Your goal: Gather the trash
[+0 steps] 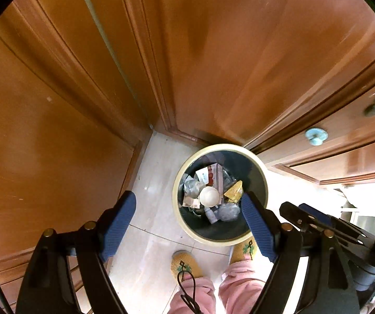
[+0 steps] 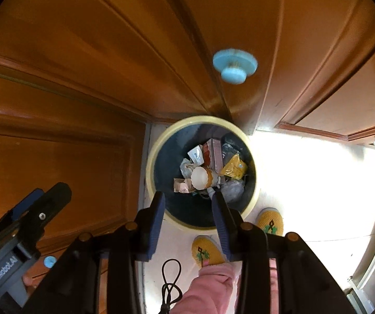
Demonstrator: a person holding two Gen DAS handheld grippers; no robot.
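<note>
Left claw (image 1: pixel 187 218) open, cream-rimmed bin (image 1: pixel 262 175) half-full

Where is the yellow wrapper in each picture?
Left wrist: yellow wrapper lies in the trash bin, right side, near the right fingertip.
Right wrist: yellow wrapper lies in the bin's right side, above the fingertips.
Shared landmark: the round white lid just left of it.

looking steeply down past the left gripper (image 1: pixel 188 206), blue pads spread wide with nothing between them, onto a cream-rimmed trash bin (image 1: pixel 262 183) on pale floor tiles (image 1: pixel 156 162) in a corner of wooden panels (image 1: pixel 43 130). holding wrappers, a yellow packet (image 1: pixel 234 189), a round white lid (image 1: pixel 209 196). right gripper (image 1: pixel 305 216) just beside at the right; yellow slippers (image 1: pixel 185 261) and pink trouser legs (image 1: pixel 239 287) below.
</note>
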